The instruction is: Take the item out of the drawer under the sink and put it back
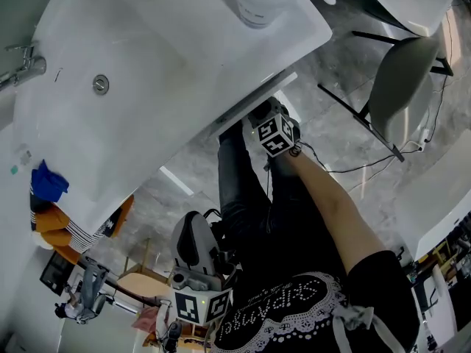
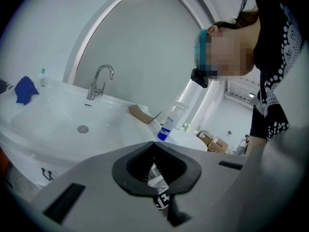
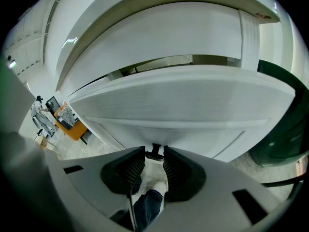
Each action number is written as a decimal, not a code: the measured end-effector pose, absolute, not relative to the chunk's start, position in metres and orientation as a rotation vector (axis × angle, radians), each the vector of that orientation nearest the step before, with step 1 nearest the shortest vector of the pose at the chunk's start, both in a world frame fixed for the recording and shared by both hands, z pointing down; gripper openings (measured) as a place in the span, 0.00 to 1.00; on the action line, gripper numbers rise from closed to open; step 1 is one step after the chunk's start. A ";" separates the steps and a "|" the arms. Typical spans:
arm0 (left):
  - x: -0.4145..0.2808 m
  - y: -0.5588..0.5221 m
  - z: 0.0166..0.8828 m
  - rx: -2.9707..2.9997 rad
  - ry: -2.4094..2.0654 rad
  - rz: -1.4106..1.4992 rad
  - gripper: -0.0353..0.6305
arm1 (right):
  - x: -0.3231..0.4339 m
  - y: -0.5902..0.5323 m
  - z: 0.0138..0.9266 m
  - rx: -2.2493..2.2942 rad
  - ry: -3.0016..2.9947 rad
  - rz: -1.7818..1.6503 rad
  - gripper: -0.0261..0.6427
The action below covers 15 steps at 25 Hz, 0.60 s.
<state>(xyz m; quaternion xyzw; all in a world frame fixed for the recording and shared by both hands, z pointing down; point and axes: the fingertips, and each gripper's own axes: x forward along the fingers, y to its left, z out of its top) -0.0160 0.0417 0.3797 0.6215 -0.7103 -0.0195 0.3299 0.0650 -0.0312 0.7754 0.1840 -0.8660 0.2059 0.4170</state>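
The drawer [image 3: 183, 103] under the sink [image 1: 169, 50] lies straight ahead of the right hand-held gripper [image 3: 154, 148], whose jaws are almost closed on its small dark handle [image 3: 154, 153]; the front runs crosswise, so I judge the pull goes straight back. The left hand-held gripper [image 2: 154, 145] hangs low near the body, closed and empty; the item does not show, probably inside the drawer.

1. Black short-sleeved top [image 1: 309, 300] with white dotted lettering and white lace-like trim;
2. Dark blue denim trousers [image 1: 239, 190]; a white shoe [image 3: 158, 184] below the cuff;
3. Grey left gripper [image 2: 153, 146] and grey right gripper [image 3: 154, 154], both with black pads; each carries a black-and-white square-marker cube [image 1: 276, 134].
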 end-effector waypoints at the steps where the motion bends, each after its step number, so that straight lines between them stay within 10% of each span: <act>1: -0.015 0.041 0.380 1.629 -1.853 -0.046 0.06 | 0.066 -0.030 0.775 0.462 -2.174 0.517 0.23; 15: -0.002 0.027 0.384 1.671 -1.795 -0.021 0.06 | 0.087 -0.011 0.775 0.445 -2.183 0.536 0.22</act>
